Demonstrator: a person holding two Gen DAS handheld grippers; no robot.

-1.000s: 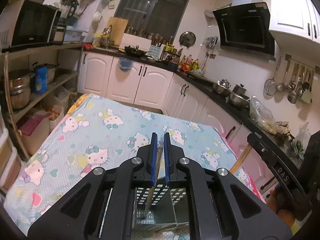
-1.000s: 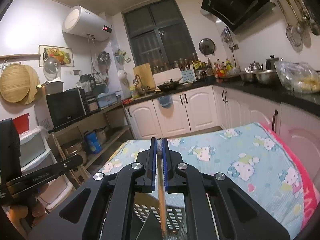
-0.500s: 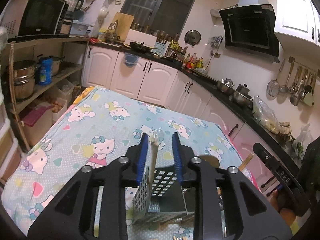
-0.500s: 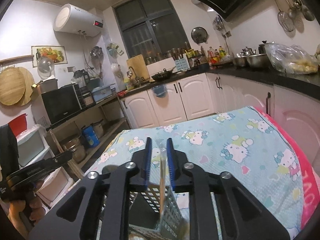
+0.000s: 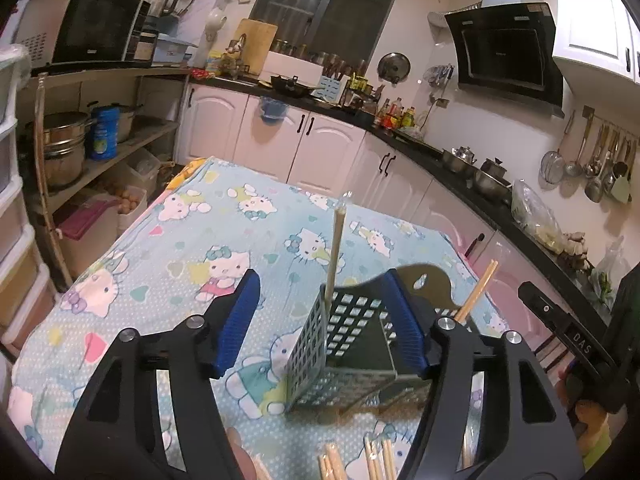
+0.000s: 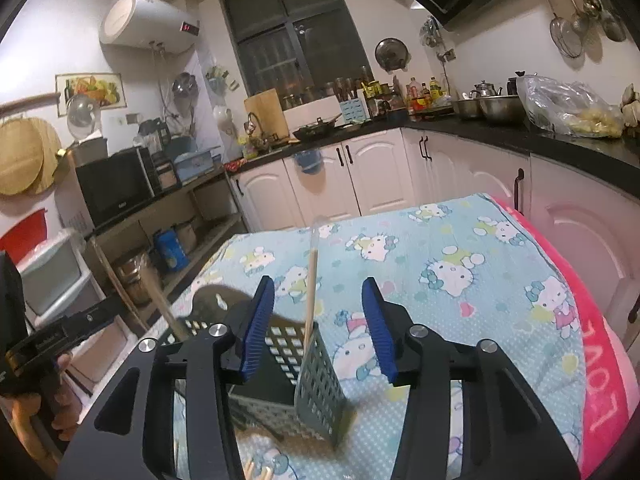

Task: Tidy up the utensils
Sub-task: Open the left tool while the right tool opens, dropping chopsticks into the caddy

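A grey perforated utensil holder (image 5: 344, 332) (image 6: 320, 376) stands on the cartoon-cat tablecloth. My left gripper (image 5: 320, 320) hovers just over it, jaws opening. A wrapped wooden chopstick (image 5: 334, 252) stands in the holder's corner between the blue pads (image 5: 236, 320), and neither pad touches it. A second chopstick (image 5: 478, 292) leans out of the holder's far side. My right gripper (image 6: 318, 328) is also opening, with a wrapped chopstick (image 6: 311, 280) standing free between its pads, its lower end inside the holder. The other chopstick (image 6: 164, 304) leans at the left.
Several loose chopsticks (image 5: 376, 460) (image 6: 252, 468) lie on the cloth (image 5: 180, 248) close below the grippers. The other hand-held gripper shows at each view's edge (image 5: 568, 332) (image 6: 60, 332). White cabinets (image 6: 380, 172) and a black counter run behind and to the right, with open shelves (image 5: 100, 152) on the left.
Both grippers were shut on a chopstick each. Their jaws have spread and let go, and the chopsticks now stand in the holder. Both hands have sunk closer to it.
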